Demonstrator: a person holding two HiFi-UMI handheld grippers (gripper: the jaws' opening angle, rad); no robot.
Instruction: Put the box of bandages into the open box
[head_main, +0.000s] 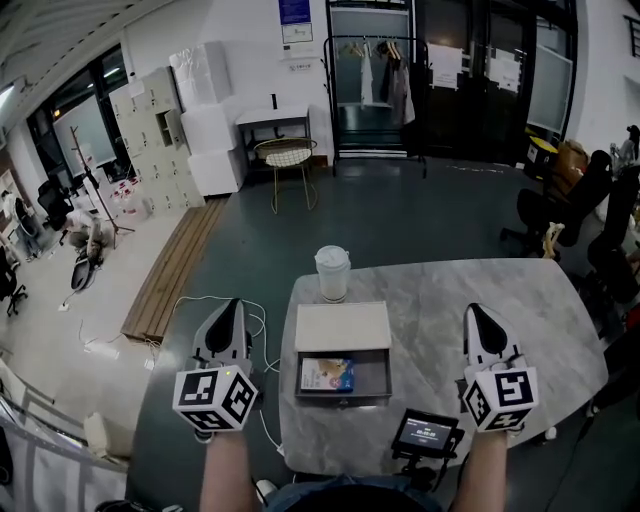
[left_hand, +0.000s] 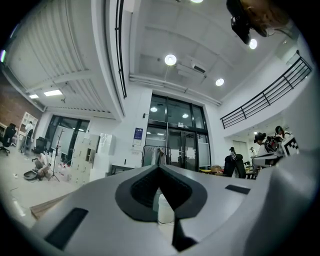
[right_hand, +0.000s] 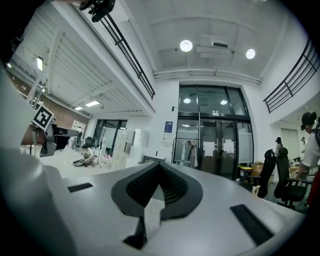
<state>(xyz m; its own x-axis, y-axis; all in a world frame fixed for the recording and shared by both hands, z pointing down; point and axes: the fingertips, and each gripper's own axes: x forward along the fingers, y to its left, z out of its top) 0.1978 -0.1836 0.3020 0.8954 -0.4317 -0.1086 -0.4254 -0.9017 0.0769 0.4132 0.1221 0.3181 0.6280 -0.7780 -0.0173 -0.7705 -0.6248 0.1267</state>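
Note:
The box of bandages (head_main: 327, 374), blue and orange, lies flat inside the open grey box (head_main: 374, 378) at the table's near middle. That box's pale lid (head_main: 342, 326) is slid back just behind the opening. My left gripper (head_main: 228, 310) hovers off the table's left edge, jaws shut and empty. My right gripper (head_main: 480, 317) hangs over the table to the right of the open box, also shut on nothing. In each gripper view the jaw tips meet with nothing between them (left_hand: 160, 167) (right_hand: 160, 165).
A lidded white cup (head_main: 332, 273) stands behind the open box near the table's far edge. A small black screen device (head_main: 425, 433) sits at the near edge. Office chairs (head_main: 560, 205) stand to the right; a wire chair (head_main: 284, 160) is farther back.

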